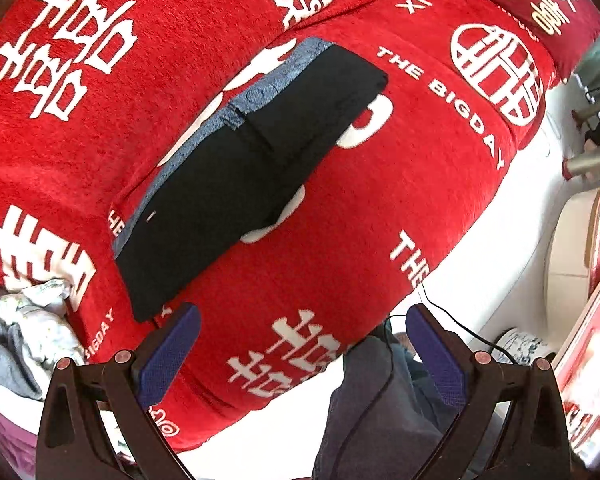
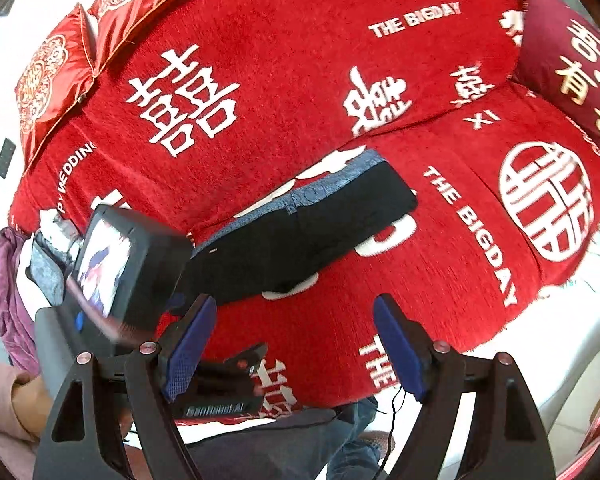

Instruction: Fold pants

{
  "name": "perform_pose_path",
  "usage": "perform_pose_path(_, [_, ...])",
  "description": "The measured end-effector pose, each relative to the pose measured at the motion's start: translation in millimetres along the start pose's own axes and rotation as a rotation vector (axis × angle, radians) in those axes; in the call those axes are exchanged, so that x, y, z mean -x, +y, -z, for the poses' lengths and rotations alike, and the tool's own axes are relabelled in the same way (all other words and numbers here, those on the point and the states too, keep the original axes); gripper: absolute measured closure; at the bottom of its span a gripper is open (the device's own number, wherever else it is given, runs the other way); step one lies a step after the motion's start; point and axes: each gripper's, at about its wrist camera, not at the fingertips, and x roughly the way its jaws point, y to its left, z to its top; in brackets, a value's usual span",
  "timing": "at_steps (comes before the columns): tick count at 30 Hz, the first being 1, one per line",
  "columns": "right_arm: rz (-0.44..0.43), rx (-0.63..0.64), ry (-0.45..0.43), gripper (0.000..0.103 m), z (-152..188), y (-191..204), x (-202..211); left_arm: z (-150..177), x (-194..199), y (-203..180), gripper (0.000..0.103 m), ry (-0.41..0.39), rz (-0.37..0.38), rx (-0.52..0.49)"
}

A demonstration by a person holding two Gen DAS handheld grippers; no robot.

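Closest to me, the left gripper (image 1: 302, 346) is hanging with its blue pads spread wide and nothing between them, its left pad just short of the near corner of the pants (image 1: 236, 184). The right gripper (image 2: 294, 344) is hovering likewise, released and empty, a little back from the cloth.

Beyond them the black pants are lying on the red sofa cover (image 1: 380, 216), already doubled into a long narrow strip with a grey-blue fleecy lining (image 1: 260, 96) peeking along the back edge. They are looking soft, limp and light, thickish from the lining, so I'd judge they are going to sag from any single hold; taking both corners of one short end seems the safest way to carry it over. The strip's long axis is running diagonally, from the near-left end by the left gripper up toward the far right, where the squared end is pointing at the dark red cushion (image 2: 572, 64) in the sofa's corner.
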Motion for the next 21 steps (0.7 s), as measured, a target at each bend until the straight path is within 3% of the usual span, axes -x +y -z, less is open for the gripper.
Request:
perform_pose_path(6, [0.020,-0.105,0.006,0.020,65.1,-10.9,24.7,36.3,18.6,-24.8,0.000,-0.065,-0.010,-0.045])
perform_pose_path(12, [0.002,-0.158,0.030,0.020,104.8,-12.4,37.8,69.1,33.3,-14.7,0.000,-0.115,-0.021,0.035])
perform_pose_path(16, [0.000,-0.169,0.073,0.020,106.7,-14.0,34.8,74.4,31.6,22.8,0.000,-0.133,0.012,0.197])
perform_pose_path(21, [-0.003,-0.124,0.088,0.020,75.9,-4.3,18.4,83.6,21.3,90.6,0.000,-0.129,0.046,0.431])
